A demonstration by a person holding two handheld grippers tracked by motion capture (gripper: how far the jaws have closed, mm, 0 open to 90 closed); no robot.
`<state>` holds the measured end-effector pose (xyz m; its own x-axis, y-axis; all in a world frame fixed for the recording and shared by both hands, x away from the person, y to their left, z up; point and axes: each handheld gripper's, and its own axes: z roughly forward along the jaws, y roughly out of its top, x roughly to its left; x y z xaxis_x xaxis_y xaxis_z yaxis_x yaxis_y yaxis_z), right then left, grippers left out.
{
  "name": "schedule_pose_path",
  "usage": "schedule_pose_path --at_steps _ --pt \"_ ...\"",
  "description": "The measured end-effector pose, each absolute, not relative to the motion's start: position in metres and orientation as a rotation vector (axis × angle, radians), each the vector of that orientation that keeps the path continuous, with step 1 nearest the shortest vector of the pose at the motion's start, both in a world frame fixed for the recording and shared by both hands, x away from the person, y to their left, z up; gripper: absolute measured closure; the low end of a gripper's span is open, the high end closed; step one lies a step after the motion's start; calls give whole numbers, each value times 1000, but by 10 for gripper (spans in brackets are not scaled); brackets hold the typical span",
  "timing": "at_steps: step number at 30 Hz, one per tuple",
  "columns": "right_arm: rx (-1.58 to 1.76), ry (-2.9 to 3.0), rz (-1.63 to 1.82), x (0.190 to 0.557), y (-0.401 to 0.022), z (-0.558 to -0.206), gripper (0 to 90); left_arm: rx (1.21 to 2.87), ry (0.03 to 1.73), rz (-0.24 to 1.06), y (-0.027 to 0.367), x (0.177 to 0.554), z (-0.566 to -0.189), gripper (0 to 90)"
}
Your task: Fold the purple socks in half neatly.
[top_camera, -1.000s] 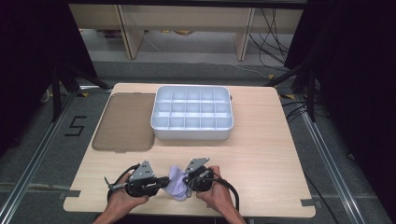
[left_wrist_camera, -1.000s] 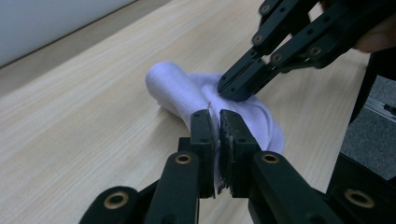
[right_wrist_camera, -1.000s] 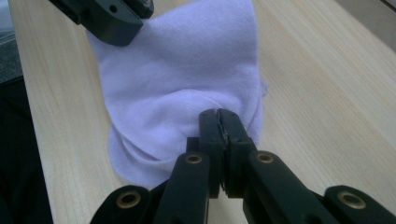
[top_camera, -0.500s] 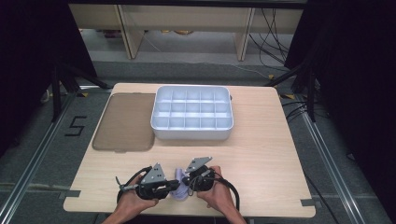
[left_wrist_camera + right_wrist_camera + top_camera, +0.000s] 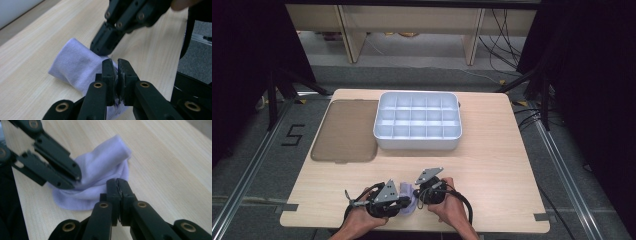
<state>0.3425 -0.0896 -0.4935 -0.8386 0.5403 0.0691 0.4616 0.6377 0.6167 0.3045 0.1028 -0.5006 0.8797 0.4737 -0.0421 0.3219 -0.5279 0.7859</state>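
Both tools, left tool (image 5: pixel 117 68) and right tool (image 5: pixel 117 188), are clamped on the lilac cloth (image 5: pixel 407 192) at the counter's (image 5: pixel 492 165) 6 o'clock edge.

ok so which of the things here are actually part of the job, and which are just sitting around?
In the job:
- lavender cloth, pinched from both sides
- left hand-held gripper, shut on the cloth
- right hand-held gripper, shut on the cloth

Lying about:
- white compartment tray, compartments look empty
- brown lid, flat beside the tray
- wooden table
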Motion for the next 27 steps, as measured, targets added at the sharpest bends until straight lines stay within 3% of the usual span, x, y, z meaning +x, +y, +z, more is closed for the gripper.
schedule_pose_path --at_steps 6,11,22,27 --pt "861 2620 1060 350 -104 -471 890 2200 541 230 100 305 -503 837" --pt "777 2623 1118 347 -92 -458 890 2198 521 227 97 306 -506 835" --pt "789 2729 968 351 -81 -483 899 2101 570 188 105 303 -493 784" --pt "814 2730 959 350 -81 -483 899 2042 666 152 118 302 -490 809"
